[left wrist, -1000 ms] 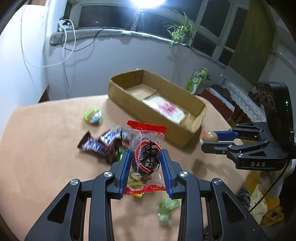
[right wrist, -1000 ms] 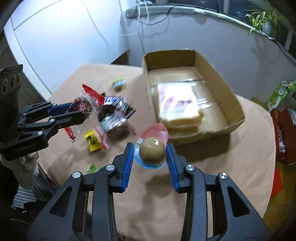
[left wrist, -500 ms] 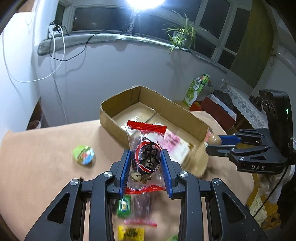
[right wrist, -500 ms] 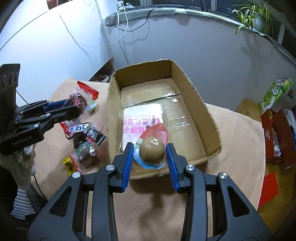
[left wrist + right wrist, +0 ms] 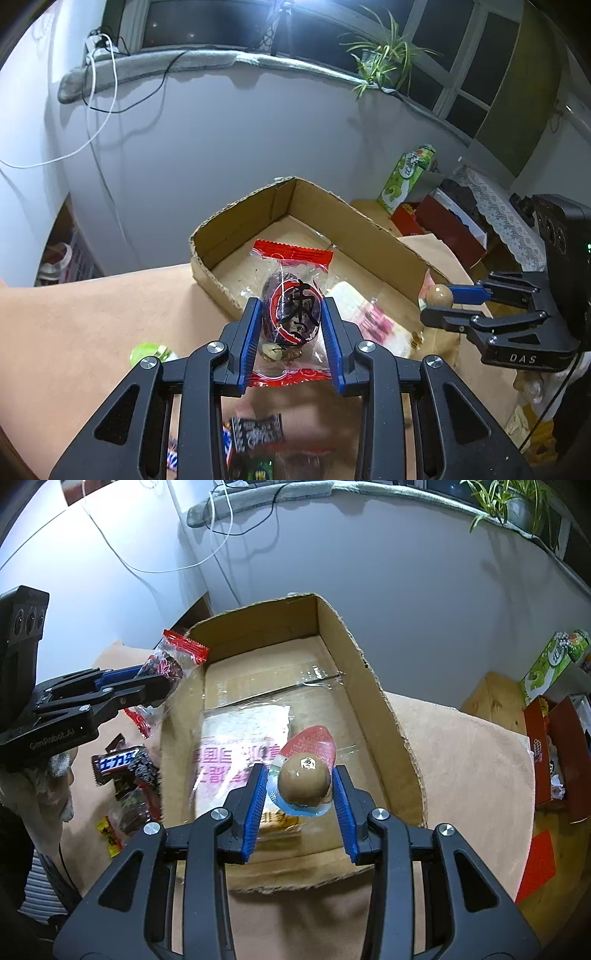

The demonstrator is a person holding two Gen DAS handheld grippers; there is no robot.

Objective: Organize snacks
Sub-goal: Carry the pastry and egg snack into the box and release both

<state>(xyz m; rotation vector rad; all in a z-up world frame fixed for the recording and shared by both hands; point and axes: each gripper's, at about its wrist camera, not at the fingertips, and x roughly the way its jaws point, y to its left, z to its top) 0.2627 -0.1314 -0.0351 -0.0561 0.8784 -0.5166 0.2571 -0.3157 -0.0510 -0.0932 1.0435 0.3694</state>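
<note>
Your left gripper (image 5: 291, 326) clamps a clear crinkly packet with red ends and a dark fruit inside (image 5: 290, 295). Your right gripper (image 5: 303, 794) pinches a smooth brown egg in a clear blister with a red foil flap (image 5: 303, 781). Both hang over the open corrugated cardboard box (image 5: 384, 716), where a pink-printed white pouch (image 5: 240, 753) lies flat. Loose wrapped candies (image 5: 123, 766) sit beside it on the tan cloth-covered table (image 5: 461, 760); a grey wall stands behind.

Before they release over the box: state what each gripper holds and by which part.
Left gripper clamps the red-edged date packet across its lower middle. Right gripper clamps the packaged brown egg by its sides.
</note>
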